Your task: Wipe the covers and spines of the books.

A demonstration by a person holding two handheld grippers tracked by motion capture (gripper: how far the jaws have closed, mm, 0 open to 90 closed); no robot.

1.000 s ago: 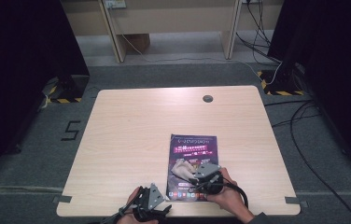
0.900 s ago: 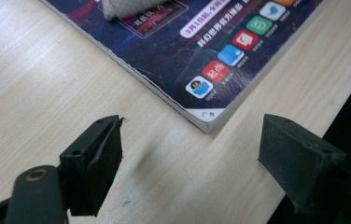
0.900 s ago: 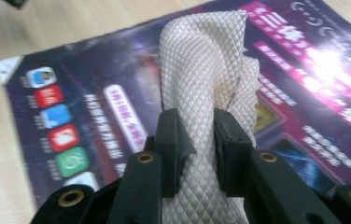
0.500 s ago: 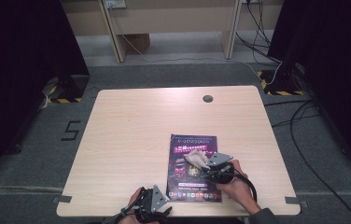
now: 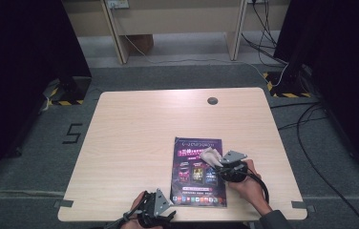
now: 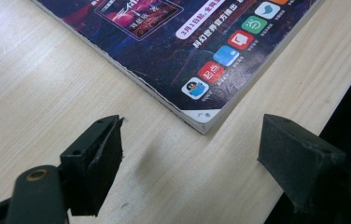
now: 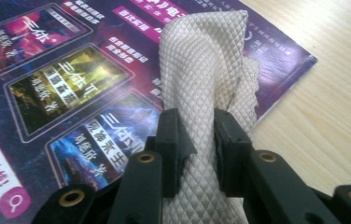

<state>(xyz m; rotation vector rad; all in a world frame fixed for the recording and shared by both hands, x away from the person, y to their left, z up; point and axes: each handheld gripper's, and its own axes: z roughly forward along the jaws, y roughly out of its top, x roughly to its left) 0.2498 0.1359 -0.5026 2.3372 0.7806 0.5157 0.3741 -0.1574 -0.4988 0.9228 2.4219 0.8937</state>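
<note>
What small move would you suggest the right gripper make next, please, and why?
Probably sweep the cloth further across the magazine cover: the right gripper is shut on it above the cover, while the left gripper waits open at the near corner.

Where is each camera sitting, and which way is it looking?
High view: above the table's near side, looking forward and down at the table; hands, both grippers.
Left gripper view: on the left gripper, facing the magazine corner; open jaws.
Right gripper view: on the right gripper, facing the cloth; jaws clamping it.
Shared: the magazine.
</note>
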